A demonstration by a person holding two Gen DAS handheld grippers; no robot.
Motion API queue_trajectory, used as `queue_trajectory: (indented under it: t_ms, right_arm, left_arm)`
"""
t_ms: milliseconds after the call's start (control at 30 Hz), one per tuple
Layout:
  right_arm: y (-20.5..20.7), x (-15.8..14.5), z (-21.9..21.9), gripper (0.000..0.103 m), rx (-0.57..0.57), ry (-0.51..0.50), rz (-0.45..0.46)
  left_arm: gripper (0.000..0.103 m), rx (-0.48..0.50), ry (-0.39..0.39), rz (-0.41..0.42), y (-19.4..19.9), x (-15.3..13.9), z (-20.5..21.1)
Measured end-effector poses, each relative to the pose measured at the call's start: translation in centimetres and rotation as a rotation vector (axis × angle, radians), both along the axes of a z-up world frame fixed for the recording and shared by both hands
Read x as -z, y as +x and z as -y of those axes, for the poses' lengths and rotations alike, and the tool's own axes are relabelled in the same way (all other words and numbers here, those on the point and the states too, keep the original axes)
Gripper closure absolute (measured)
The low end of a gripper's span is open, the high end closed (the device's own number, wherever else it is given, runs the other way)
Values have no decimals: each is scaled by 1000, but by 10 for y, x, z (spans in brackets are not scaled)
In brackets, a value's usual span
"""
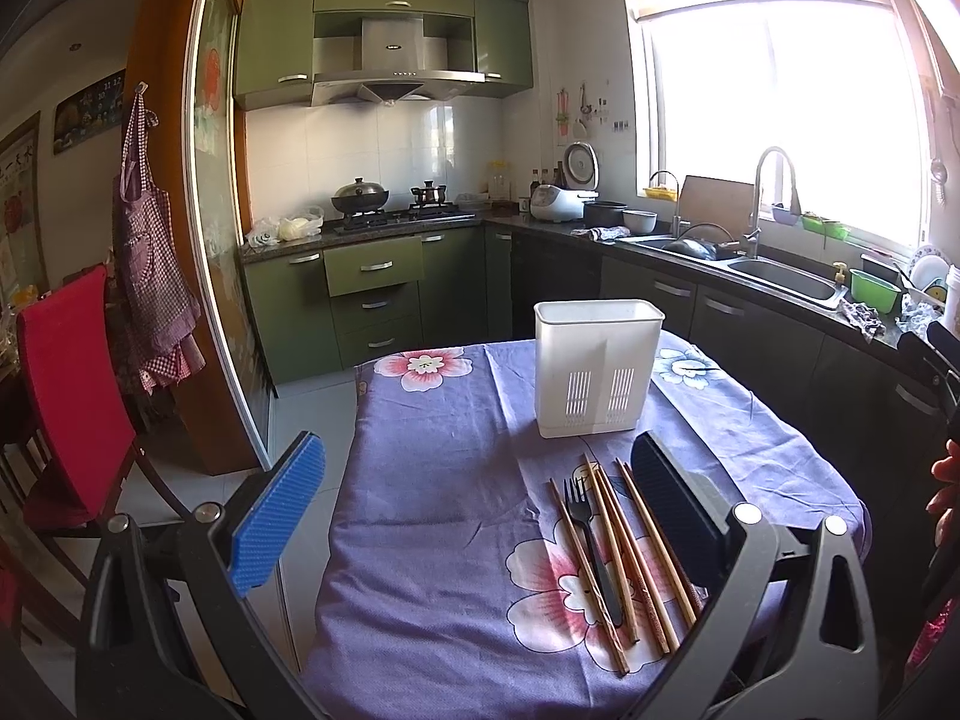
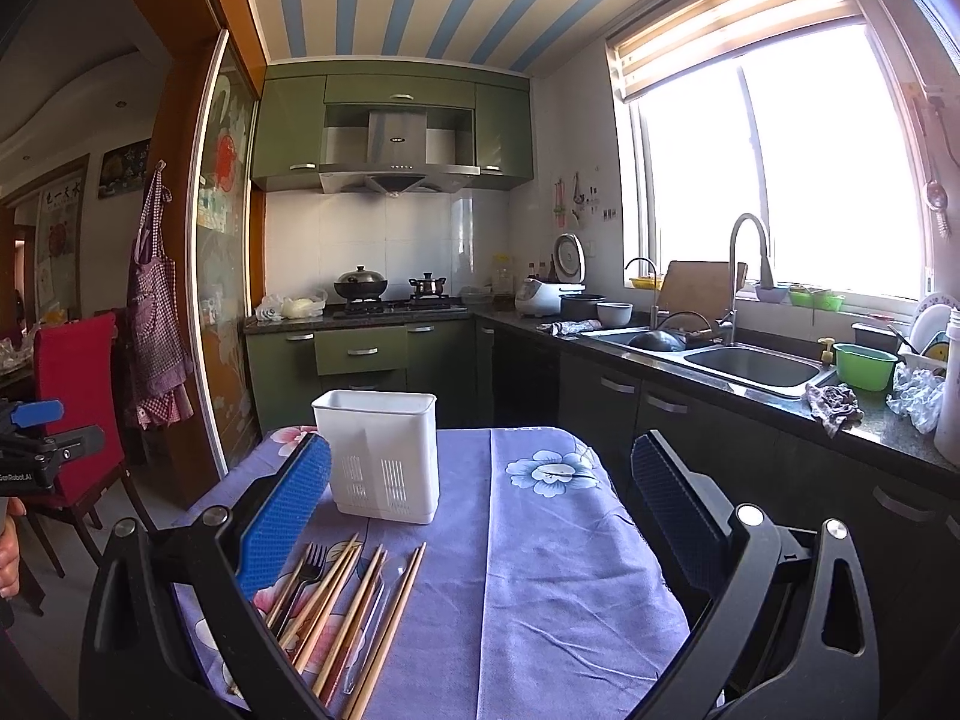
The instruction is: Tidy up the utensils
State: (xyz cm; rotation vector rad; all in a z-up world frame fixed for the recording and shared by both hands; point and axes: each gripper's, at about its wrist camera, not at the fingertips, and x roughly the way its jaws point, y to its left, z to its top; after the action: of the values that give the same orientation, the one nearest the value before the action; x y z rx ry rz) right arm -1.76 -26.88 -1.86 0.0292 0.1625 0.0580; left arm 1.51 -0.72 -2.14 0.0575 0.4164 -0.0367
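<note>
A white slotted utensil holder (image 1: pixel 597 367) stands upright on the purple floral tablecloth (image 1: pixel 444 480); it also shows in the right wrist view (image 2: pixel 381 453). In front of it lie several wooden chopsticks (image 1: pixel 630 546) and a black plastic fork (image 1: pixel 591 540), side by side. In the right wrist view the chopsticks (image 2: pixel 354 606), the fork (image 2: pixel 303 576) and a clear plastic utensil (image 2: pixel 375 612) lie near the left finger. My left gripper (image 1: pixel 480 510) is open and empty above the cloth. My right gripper (image 2: pixel 480 516) is open and empty, to the right of the utensils.
A red chair (image 1: pixel 72 396) stands left of the table beside a hanging checked apron (image 1: pixel 147 276). Green cabinets, a stove with pots (image 1: pixel 360 195) and a counter with a sink (image 2: pixel 750 363) and a green bowl (image 2: pixel 864 365) run along the back and right.
</note>
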Motion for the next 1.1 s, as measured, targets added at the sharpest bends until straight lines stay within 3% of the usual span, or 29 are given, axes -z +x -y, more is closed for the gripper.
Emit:
queue_trajectory:
  t_ms: [533,900,1100]
  right_arm:
    - [17,9,-2,4,-12,-12,-53]
    - [63,27,1,4,-80,-34,-253]
    - [83,40,-1,4,-78,-54,-287]
  left_arm:
    - [6,4,2,-41,15,5,3]
    - [6,35,-42,-333,99,41,26]
    - [6,50,-20,-466,133,76,55]
